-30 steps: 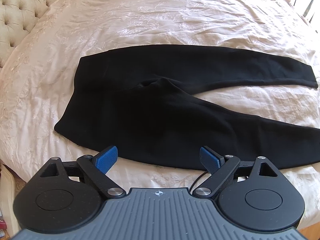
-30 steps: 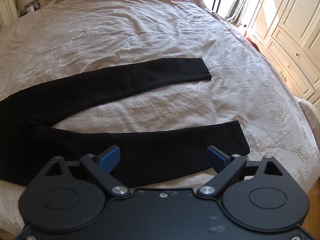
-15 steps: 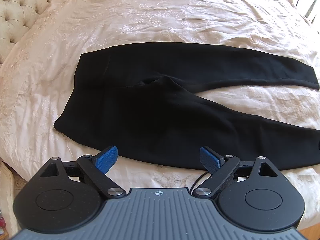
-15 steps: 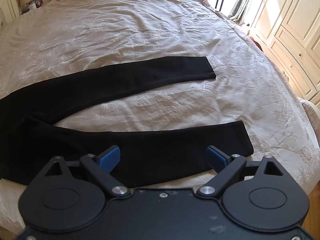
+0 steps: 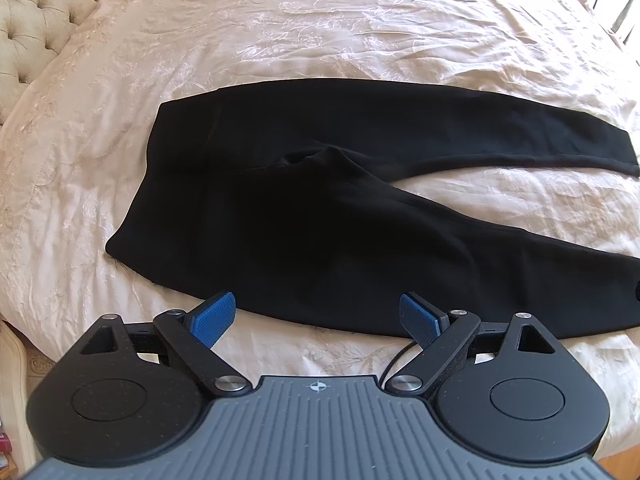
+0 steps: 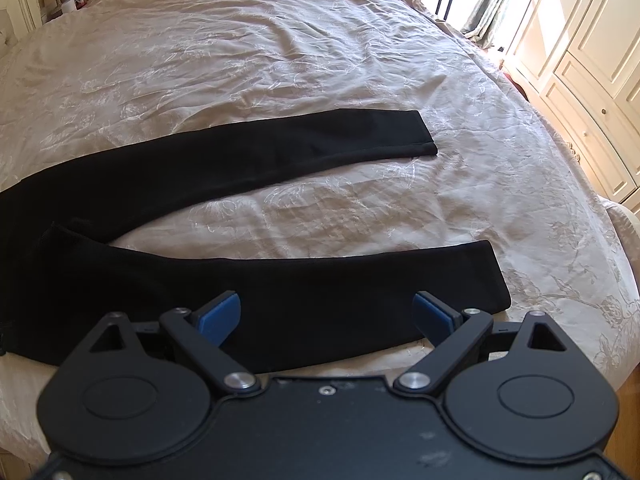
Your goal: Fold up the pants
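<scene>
Black fabric: the pants point(image 5: 304, 208) lie flat and unfolded on the bed point(image 5: 320, 32), near its front edge.
Waistband: at the headboard end of the bed, seen in the left wrist view, running at a slant toward the front edge.
Legs: spread apart in a V, with a strip of bedspread showing between them; the near leg point(image 6: 320, 292) runs along the front edge, the far leg point(image 6: 260, 152) lies further in toward the middle of the bed.
Cuffs: both point toward the foot end, the near cuff close to the front edge, the far one well apart from it.
Left tool point(image 5: 318, 318): released, blue pads spread wide, nothing between them; it sits over the front edge by the hip part of the pants, whether touching the cloth I cannot tell.
Right tool point(image 6: 327, 316): released as well, pads wide apart and empty, over the near leg close to its cuff.
Bedspread: cream satin with a pale floral pattern, creased.
Headboard point(image 5: 36, 28): tufted, cream, at the left end.
Wardrobe point(image 6: 588, 64): cream panelled doors beyond the foot end.
</scene>
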`<action>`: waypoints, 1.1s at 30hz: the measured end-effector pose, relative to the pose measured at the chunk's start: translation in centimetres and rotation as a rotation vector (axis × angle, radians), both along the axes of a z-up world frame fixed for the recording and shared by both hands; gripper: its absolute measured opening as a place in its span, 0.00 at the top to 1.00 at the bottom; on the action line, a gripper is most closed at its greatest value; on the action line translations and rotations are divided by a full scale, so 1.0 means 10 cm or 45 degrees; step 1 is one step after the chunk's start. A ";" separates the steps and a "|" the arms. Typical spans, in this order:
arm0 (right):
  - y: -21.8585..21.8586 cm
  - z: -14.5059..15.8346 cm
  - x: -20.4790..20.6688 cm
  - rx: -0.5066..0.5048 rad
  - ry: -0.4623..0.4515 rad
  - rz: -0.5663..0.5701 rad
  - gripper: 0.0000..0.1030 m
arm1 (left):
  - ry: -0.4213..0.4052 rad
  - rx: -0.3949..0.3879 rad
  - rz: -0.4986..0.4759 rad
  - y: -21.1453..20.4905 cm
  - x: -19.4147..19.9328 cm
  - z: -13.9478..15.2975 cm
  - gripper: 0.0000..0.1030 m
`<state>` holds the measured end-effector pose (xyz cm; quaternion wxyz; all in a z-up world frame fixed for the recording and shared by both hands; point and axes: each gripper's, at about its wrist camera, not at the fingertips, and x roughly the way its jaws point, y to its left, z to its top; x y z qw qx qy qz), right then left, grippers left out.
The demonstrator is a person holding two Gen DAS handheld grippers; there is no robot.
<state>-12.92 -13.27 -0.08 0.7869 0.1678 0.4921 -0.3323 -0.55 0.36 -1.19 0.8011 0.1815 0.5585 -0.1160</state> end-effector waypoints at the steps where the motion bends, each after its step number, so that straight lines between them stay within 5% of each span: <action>1: 0.00 0.00 0.00 0.000 -0.001 0.001 0.06 | 0.001 0.000 0.000 0.00 0.00 0.00 0.13; 33: 0.03 -0.05 0.04 0.045 0.019 0.023 0.06 | 0.025 0.015 0.005 0.04 0.06 -0.06 0.13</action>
